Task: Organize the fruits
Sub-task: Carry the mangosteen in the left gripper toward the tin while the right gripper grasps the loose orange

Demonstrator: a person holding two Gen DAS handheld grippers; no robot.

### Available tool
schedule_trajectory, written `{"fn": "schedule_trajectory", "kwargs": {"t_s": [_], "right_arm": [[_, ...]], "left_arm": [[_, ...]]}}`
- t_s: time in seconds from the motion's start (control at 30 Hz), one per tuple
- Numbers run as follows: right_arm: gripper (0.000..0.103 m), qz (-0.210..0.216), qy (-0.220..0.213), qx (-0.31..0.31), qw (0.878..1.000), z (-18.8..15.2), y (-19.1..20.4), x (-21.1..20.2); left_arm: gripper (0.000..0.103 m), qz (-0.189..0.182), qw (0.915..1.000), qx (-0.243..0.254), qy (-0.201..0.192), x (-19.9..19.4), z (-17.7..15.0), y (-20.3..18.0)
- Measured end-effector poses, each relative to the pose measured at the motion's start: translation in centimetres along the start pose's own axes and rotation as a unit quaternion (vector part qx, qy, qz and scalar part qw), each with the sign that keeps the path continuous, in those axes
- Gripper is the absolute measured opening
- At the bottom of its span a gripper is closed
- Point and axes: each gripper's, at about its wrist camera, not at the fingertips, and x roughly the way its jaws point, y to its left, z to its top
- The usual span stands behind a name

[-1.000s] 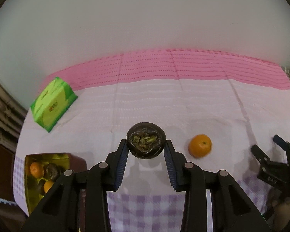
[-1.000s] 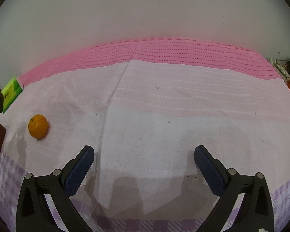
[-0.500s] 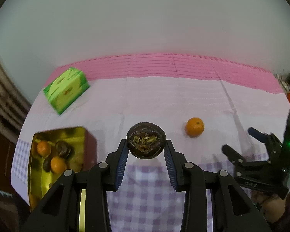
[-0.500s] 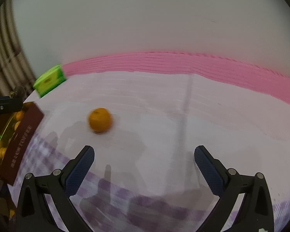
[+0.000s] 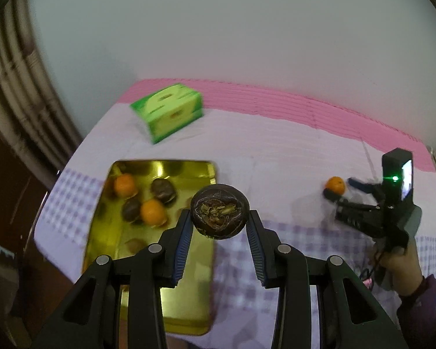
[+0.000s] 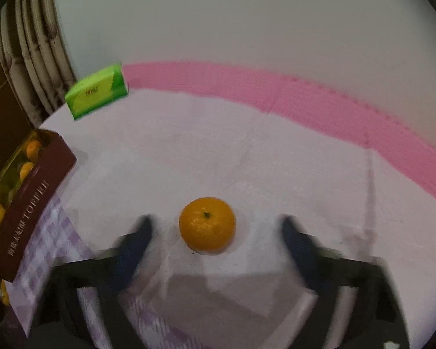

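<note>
While left tongs (image 5: 219,226) grip dark fruit (image 5: 219,210), right tongs (image 6: 216,232) closing round orange (image 6: 207,225), untouched; tin (image 5: 148,261) near

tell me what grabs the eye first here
A dark fruit is clamped in the left tongs just above the gold tin, which already holds oranges and dark fruits. The right tongs are closing around a lone orange on the cloth, not yet touching it.

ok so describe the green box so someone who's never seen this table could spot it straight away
Start at the pink band of the tablecloth along the wall. At its left end, beyond the gold tin of fruit, lies the green box. It is the only bright green thing there, rectangular with yellow printing, while its neighbours are round orange or dark fruits.
</note>
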Motion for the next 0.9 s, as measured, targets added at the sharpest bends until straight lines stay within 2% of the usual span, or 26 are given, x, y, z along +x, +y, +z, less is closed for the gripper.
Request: {"fn": "schedule_trajectory", "kwargs": {"t_s": [0.03,0.07,0.1,0.33,0.7,0.9], "right_arm": [[0.036,-0.013,-0.002,-0.001,1.000,0.0,0.1,0.1],[0.035,-0.006,0.006,0.008,1.000,0.1,-0.2,0.0],[0.034,0.005,0.005,0.018,1.000,0.0,-0.4,-0.3],[0.034,0.008,-0.029,0.019,0.999,-2.7,1.8,-3.3],[0.034,-0.008,-0.024,0.019,0.999,-5.1,2.6,-3.7],[0.034,-0.011,-0.021,0.023,0.999,-5.2,2.5,-3.6]], "left_arm": [[0.039,0.000,0.9999,-0.012,0.004,-0.1,-0.3,0.9],[0.039,0.003,0.9997,-0.022,0.006,-0.2,-0.6,1.9],[0.039,0.009,0.9995,-0.029,0.007,-0.3,-0.8,2.7],[0.039,0.049,0.9962,-0.068,0.023,0.3,-3.1,7.7],[0.039,0.029,0.9960,-0.071,0.045,2.7,-4.5,8.3],[0.039,0.021,0.9958,-0.067,0.058,4.5,-5.1,8.1]]}}
